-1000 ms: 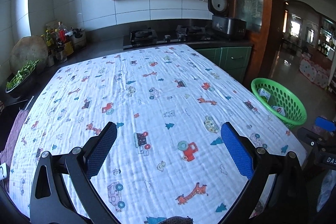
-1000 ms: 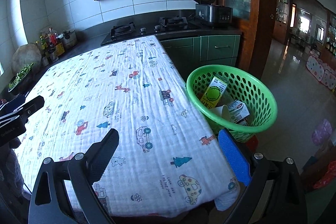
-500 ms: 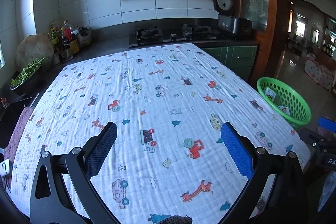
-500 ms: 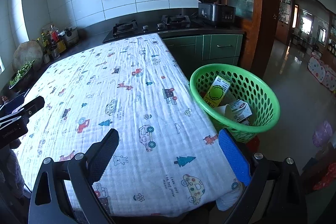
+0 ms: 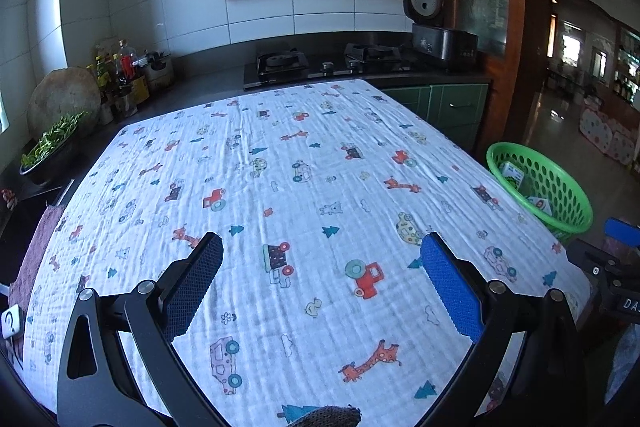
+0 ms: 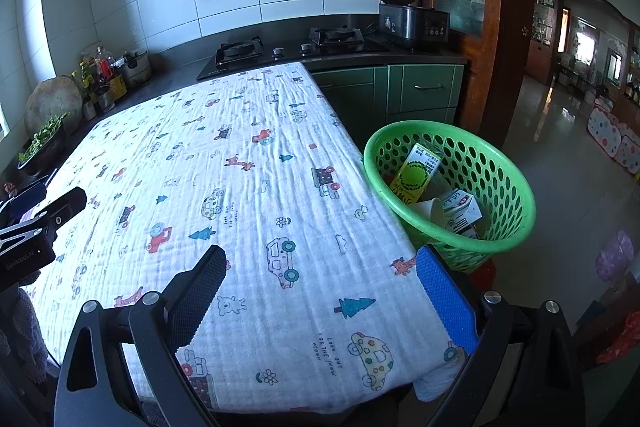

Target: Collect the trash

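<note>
A green perforated basket [image 6: 506, 179] stands off the table's right edge; it also shows in the left wrist view [image 5: 568, 187]. Inside lie a yellow-green carton [image 6: 416, 173], a white paper cup [image 6: 430, 213] and a small white carton [image 6: 462, 209]. My left gripper [image 5: 322, 267] is open and empty above the near part of the cartoon-print tablecloth [image 5: 280, 187]. My right gripper [image 6: 320, 279] is open and empty over the cloth's near right corner, its right finger close to the basket. No loose trash shows on the cloth.
A dark counter behind the table carries a gas hob [image 5: 324, 61], a rice cooker [image 5: 436, 27], bottles and jars [image 5: 124, 67] and a bowl of greens [image 5: 52, 147]. Green cabinets [image 6: 420, 91] and a wooden door frame [image 6: 508, 27] stand at right, with tiled floor beyond.
Both grippers have drawn back and up a little from the table, so more of the room shows. Both stay open and empty. The basket contents have not moved.
</note>
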Tool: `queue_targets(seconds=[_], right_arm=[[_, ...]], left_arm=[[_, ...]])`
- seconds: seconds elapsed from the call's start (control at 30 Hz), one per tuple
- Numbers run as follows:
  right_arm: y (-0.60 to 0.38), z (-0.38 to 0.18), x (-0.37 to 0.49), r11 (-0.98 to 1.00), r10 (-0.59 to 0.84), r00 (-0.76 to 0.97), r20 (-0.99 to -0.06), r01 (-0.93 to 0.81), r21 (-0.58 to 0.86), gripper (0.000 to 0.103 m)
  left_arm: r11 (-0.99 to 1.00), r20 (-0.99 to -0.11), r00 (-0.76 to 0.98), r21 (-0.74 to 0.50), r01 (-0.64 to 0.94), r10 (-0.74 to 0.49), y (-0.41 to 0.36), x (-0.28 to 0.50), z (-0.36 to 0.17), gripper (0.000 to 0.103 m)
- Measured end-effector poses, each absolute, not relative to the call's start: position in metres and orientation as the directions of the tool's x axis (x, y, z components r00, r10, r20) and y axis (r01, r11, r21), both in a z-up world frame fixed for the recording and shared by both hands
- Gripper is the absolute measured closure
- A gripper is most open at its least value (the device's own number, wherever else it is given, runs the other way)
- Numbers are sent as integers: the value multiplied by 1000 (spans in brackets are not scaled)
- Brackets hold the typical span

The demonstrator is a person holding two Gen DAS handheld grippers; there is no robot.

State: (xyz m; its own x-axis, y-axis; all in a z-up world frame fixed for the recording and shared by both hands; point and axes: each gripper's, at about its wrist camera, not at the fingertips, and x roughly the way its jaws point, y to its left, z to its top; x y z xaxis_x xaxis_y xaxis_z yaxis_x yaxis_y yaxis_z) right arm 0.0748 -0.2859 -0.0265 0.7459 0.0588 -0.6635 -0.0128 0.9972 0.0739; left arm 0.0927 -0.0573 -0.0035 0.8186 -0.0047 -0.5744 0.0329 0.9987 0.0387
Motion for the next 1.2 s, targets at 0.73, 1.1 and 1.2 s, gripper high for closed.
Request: queue_targets(seconds=[0.73, 1.1, 1.2], right_arm=[[-285, -30, 75, 997, 60, 740, -670, -14, 74, 10], [-284, -30, 75, 997, 65, 738, -672, -17, 78, 10], [-284, -31, 75, 997, 65, 738, -672, -15, 80, 10]], left_arm=[[998, -588, 809, 44, 40, -6, -58, 92, -8, 5], [998, -591, 807, 49, 43, -6, -61, 91, -10, 5], [998, -591, 806, 51, 42, -4, -62, 91, -10, 5]])
